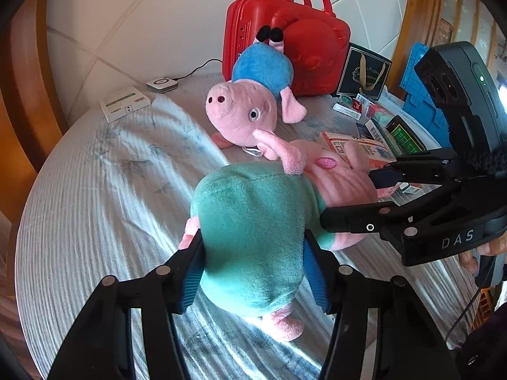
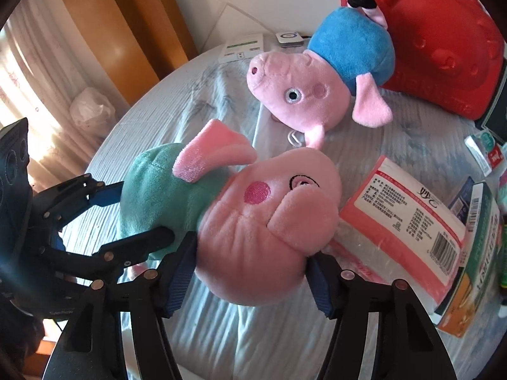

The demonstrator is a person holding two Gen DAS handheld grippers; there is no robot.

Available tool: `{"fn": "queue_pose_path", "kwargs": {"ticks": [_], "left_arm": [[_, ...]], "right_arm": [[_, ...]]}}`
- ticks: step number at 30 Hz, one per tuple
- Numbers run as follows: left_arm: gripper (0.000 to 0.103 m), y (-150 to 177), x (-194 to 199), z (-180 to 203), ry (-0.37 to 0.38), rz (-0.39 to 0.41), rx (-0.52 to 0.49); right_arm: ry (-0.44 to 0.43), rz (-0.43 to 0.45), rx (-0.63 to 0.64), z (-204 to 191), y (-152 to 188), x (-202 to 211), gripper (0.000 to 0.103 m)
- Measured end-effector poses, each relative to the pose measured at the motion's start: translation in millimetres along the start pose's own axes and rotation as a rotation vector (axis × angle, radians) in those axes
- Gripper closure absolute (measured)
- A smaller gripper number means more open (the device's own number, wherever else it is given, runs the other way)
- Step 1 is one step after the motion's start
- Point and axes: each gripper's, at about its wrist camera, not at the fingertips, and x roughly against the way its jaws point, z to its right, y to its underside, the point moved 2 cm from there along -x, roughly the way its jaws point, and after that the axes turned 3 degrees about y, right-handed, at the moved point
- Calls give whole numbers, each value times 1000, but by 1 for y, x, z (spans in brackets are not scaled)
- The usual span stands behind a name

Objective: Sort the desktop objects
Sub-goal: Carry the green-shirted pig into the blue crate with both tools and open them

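A pink pig plush in a green dress lies on the cloth-covered table. My left gripper is shut on its green body. My right gripper is shut on its pink head; it shows in the left wrist view at the right, and the left gripper shows in the right wrist view at the left. A second pig plush in a blue shirt lies head-down against a red case, also in the right wrist view.
A pink tissue pack and a green box lie right of the held plush. Small boxes and packets crowd the right side. A white box and a small white device sit at the far edge.
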Motion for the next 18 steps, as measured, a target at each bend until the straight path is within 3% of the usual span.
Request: {"fn": "queue_pose_path", "kwargs": {"ticks": [9,18], "left_arm": [[47,-30,42,28,-14,101,-65],[47,-73,88,96,31,254,-210]], "right_arm": [[54,140,29,-7,-2,59,40],[181,359,-19,8,9,164,40]]}}
